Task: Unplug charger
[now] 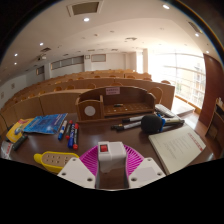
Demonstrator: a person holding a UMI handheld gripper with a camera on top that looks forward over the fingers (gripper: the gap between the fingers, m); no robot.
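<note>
The charger (pixel 111 157) sits dead center at the bottom of the frame, a white block with a small pink label on its face, right between the two fingers of the gripper (pixel 111 170). The white fingers bracket it on either side, and the pink pad (pixel 92 158) shows fanned out behind it. Looks to me like the gripper is clamped on the charger, both fingers pressing its sides (though the contact itself is hard to make out, so that's my read).

What it's plugged into isn't visible, so I can't tell the pull direction for sure. The block's long axis runs straight up between the fingers, so I'd guess a straight pull back along the fingers, no twisting.

Beyond it, a desk (pixel 100 135) with a wooden organizer (pixel 105 103) at center frame.
</note>
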